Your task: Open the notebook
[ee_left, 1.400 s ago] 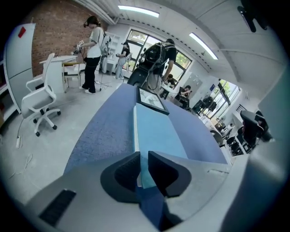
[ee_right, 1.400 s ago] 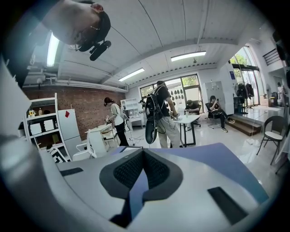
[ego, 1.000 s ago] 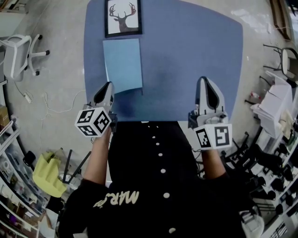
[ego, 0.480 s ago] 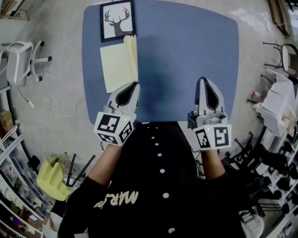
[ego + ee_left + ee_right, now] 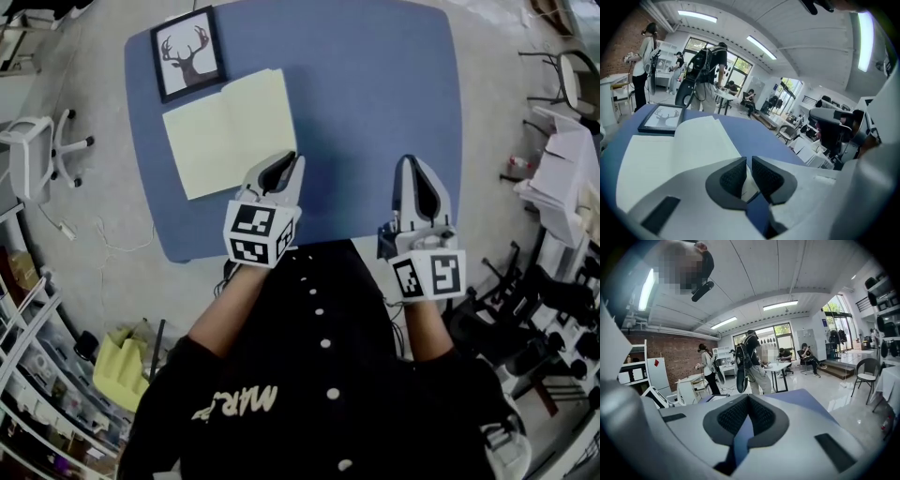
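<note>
The notebook (image 5: 230,131) lies open and flat on the blue table (image 5: 375,103), showing two cream pages; in the left gripper view the notebook (image 5: 670,145) fills the lower left. My left gripper (image 5: 284,159) is at the right page's near corner. Its jaws are opening, with a narrow gap between the pads (image 5: 733,176), through which the pale page and blue table show; nothing is pressed between them. My right gripper (image 5: 410,161) hovers over the table's near right part, well away from the notebook, and in its own view the right gripper (image 5: 747,404) is shut on nothing.
A framed deer picture (image 5: 190,52) lies at the table's far left corner, just beyond the notebook. A white chair (image 5: 37,155) and a yellow cloth (image 5: 120,367) are on the floor at left. People (image 5: 710,75) stand beyond the table.
The notebook went from closed under its blue cover to half-turned to lying open flat. My left gripper swept right along the near edge. The right gripper kept its place in the picture.
</note>
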Demonstrator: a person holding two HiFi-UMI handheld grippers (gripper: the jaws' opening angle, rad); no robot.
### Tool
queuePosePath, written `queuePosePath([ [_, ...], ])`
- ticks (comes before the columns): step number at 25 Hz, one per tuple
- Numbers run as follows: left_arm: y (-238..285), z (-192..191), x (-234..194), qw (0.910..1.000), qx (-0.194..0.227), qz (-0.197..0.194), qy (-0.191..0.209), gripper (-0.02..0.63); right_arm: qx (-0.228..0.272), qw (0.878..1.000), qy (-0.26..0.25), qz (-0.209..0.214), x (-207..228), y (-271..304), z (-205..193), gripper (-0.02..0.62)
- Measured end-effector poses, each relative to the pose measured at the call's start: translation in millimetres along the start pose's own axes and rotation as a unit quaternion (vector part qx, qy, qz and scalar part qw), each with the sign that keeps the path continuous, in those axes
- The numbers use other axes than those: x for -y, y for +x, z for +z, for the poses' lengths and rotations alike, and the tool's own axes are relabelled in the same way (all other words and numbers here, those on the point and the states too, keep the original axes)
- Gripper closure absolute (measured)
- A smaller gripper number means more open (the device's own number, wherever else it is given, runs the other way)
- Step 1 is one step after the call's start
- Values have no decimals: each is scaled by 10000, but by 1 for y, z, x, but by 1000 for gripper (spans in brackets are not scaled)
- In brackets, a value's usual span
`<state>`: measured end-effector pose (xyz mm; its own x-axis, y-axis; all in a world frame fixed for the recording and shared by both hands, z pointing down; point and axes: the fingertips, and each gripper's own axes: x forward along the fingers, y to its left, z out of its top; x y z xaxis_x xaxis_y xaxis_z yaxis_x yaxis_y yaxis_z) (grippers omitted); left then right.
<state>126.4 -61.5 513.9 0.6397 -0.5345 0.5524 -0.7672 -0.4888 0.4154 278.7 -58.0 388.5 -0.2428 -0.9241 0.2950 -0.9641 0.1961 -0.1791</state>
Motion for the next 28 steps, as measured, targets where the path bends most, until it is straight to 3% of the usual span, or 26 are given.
queuePosePath([
  [10, 61, -51, -10, 9967, -622, 526, -5, 603, -88, 9999, 64, -57, 38, -14, -14, 591],
  [15, 60, -53, -15, 9965, -592, 582, -62, 603, -98, 9999, 44, 18, 39, -13, -16, 591],
  [22, -12, 20, 7, 9965, 635, 524, 154, 603, 179, 9992, 19, 354, 21, -13, 9, 591],
  [25, -68, 64, 14, 9881, 1288, 725, 437, 603, 421, 9977, 127, 510, 13, -15, 31, 591],
  [28, -131, 102, 17, 9724, 1928, 1049, 786, 603, 693, 9955, 182, 615, 2, -18, 55, 592],
])
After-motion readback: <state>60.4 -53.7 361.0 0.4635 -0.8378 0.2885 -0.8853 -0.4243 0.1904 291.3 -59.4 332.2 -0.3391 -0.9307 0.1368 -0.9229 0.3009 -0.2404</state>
